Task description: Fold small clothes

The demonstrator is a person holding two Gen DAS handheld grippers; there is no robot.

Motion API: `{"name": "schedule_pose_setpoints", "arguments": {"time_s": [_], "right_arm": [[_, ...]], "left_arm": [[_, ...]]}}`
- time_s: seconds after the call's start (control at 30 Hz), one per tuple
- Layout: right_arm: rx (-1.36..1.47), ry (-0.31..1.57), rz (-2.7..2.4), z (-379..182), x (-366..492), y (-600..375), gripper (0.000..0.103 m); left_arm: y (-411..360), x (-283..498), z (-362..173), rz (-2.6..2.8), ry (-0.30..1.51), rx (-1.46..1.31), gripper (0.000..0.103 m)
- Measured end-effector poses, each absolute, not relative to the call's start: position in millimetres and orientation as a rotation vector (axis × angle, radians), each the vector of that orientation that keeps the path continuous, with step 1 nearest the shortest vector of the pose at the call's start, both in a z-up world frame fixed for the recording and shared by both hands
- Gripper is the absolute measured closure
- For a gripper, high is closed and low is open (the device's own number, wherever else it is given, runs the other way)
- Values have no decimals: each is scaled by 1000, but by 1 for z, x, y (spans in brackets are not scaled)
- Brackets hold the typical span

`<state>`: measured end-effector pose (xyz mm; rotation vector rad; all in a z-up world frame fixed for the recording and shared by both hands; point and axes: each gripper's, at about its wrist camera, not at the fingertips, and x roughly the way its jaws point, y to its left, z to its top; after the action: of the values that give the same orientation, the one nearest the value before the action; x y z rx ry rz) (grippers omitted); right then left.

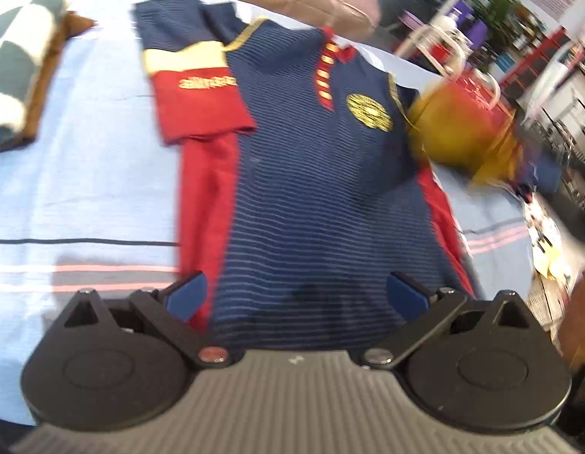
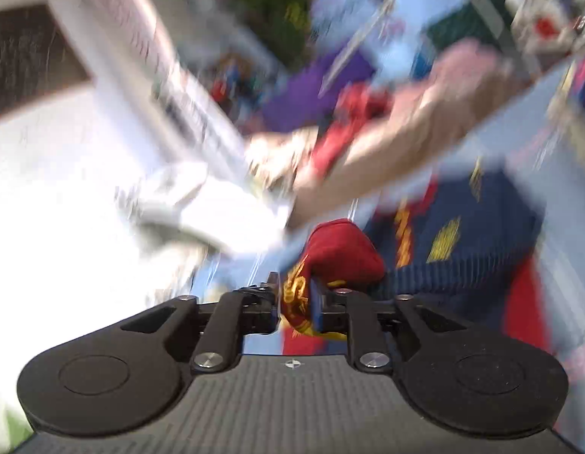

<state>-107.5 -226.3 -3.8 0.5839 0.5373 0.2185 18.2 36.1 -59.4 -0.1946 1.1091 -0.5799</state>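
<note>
Left wrist: left claw (image 1: 296, 295) wide over shirt (image 1: 311, 174) — checkered cloth (image 1: 24, 49) beside; right claw (image 2: 296, 302) pinches sleeve (image 2: 338, 253).

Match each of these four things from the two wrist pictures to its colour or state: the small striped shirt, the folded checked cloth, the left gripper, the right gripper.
Things:
1. small navy-and-red striped shirt
2. folded blue-and-white checked cloth
3. left gripper
4. right gripper

States:
A. fingers closed around red sleeve fabric
B. lies flat on the light blue sheet, one sleeve folded in
C. jaws wide apart above the shirt's hem
D. sits at the sheet's far left edge on something brown

Pairs: 1-B, 2-D, 3-C, 4-A
</note>
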Motion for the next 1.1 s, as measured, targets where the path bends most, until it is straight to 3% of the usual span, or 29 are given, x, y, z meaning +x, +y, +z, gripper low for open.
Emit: {"name": "schedule_pose_setpoints", "arguments": {"time_s": [0.13,0.23,0.3,0.67,0.7,0.73,0.77,0.8,0.83,0.87,0.93,1.1], "right_arm": [[569,684,215,-30,-123,-223,54],[566,691,110,-31,-133,-242,41],[573,698,49,-32,-134,-256,16],[574,703,-9,-49,-139,-262,13],[573,704,-6,-49,-138,-262,12],[572,704,-5,-49,-138,-262,12],[570,705,-6,-49,-138,-261,12],[570,702,-6,-48,-138,-261,12],[569,699,-7,-48,-139,-262,12],[568,693,-12,-47,-140,-263,12],[561,683,-25,-45,-142,-265,12],[550,675,-53,-44,-145,-274,12]], "left_arm": [[48,26,-61,-553,1100,-222,0],[42,30,-64,-584,1082,-221,0],[36,32,-67,-611,1080,-221,0],[-9,40,-90,-678,1123,-268,3],[-14,42,-93,-675,1127,-267,10],[-18,45,-97,-679,1132,-277,30],[-23,49,-99,-689,1138,-279,43],[-29,51,-102,-697,1141,-254,66],[-37,52,-101,-704,1123,-199,74],[-44,53,-98,-720,1096,-136,77],[-53,55,-88,-777,1050,-54,93],[-68,26,-10,-1074,853,259,97]]}}
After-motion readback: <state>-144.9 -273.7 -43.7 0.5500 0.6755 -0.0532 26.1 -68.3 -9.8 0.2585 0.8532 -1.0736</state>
